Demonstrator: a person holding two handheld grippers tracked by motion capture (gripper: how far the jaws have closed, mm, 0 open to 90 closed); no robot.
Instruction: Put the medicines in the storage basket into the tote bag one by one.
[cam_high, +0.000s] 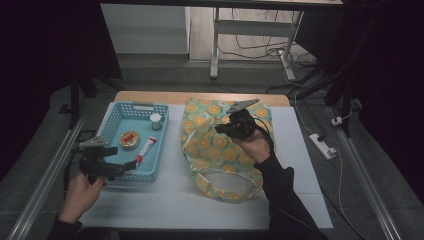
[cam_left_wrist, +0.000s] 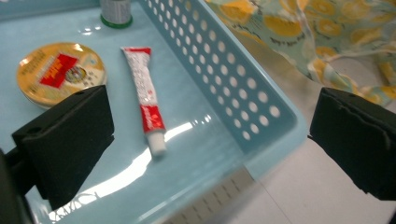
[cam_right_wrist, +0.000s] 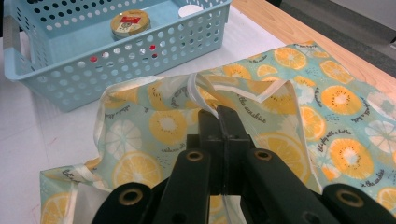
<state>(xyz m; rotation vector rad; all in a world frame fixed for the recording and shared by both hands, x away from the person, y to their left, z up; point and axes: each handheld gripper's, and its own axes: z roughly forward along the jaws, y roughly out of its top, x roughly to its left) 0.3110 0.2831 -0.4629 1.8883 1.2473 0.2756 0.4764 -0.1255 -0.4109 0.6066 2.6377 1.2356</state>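
Observation:
A light-blue perforated basket (cam_high: 114, 118) (cam_left_wrist: 233, 74) stands at the table's left. In it lie a round yellow tin (cam_high: 129, 139) (cam_left_wrist: 60, 72), a red-and-white tube (cam_high: 146, 150) (cam_left_wrist: 145, 100) and a small white-capped jar (cam_high: 156, 120) (cam_left_wrist: 116, 11). My left gripper (cam_high: 125, 169) (cam_left_wrist: 210, 144) is open at the basket's near right corner, its jaws wide on either side of that corner and the tube's cap just ahead. A fabric bag printed with orange slices (cam_high: 220, 155) (cam_right_wrist: 299, 107) lies at mid-table. My right gripper (cam_high: 225, 129) (cam_right_wrist: 218, 114) is shut on the bag's white strap (cam_right_wrist: 198, 91), lifting the cloth there.
A white mat (cam_high: 165, 200) covers the wooden table (cam_high: 150, 96). Metal rails (cam_high: 45, 175) run along both sides. A white power strip (cam_high: 322, 145) and cables lie on the floor at the right. A desk frame (cam_high: 215, 50) stands beyond the table.

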